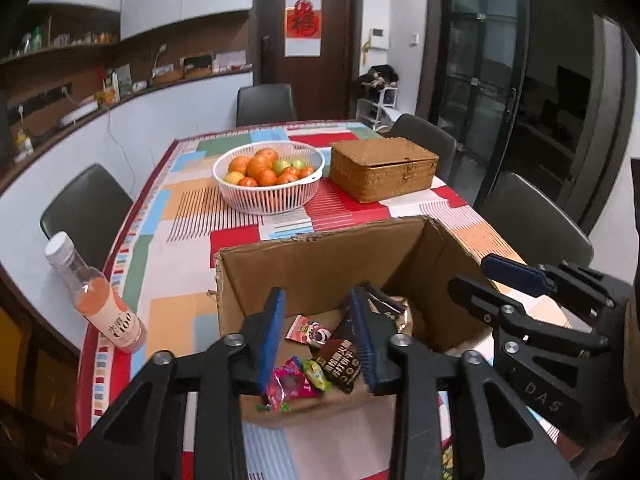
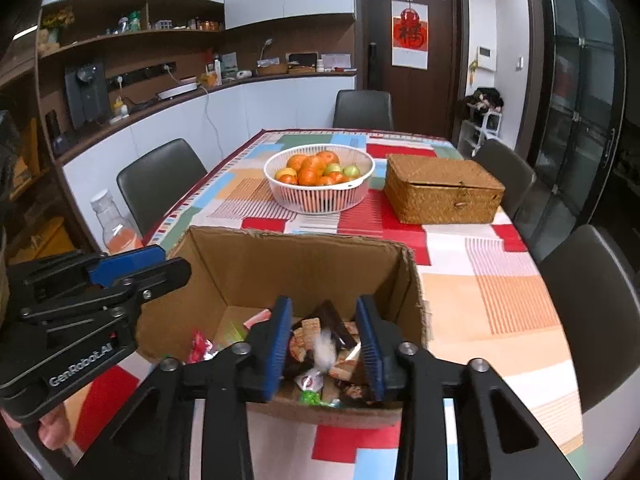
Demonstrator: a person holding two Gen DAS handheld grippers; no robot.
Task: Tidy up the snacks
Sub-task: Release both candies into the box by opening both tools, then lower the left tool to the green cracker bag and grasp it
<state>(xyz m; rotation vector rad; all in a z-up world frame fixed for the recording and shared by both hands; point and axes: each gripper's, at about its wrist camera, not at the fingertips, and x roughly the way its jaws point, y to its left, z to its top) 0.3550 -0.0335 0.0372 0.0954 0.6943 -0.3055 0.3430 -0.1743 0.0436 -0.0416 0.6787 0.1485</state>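
A juice bottle (image 1: 96,296) is seen far left of the left gripper (image 1: 318,338). Its fingers (image 1: 272,336) are spread wide, nothing held, above the open cardboard box (image 1: 320,264) of snacks (image 1: 336,360). The right gripper (image 2: 326,346) is likewise spread wide and empty over the box. Beyond the fingers, a fruit basket (image 2: 320,180) and wicker box (image 2: 442,188) sit on the surface (image 2: 500,292).

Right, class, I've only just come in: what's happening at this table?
A person holds two grippers over an open cardboard box with wrapped snacks lying in it. The left gripper and right gripper are both open above the box, and neither grips anything. Behind the box stand a fruit basket and a closed wicker box.
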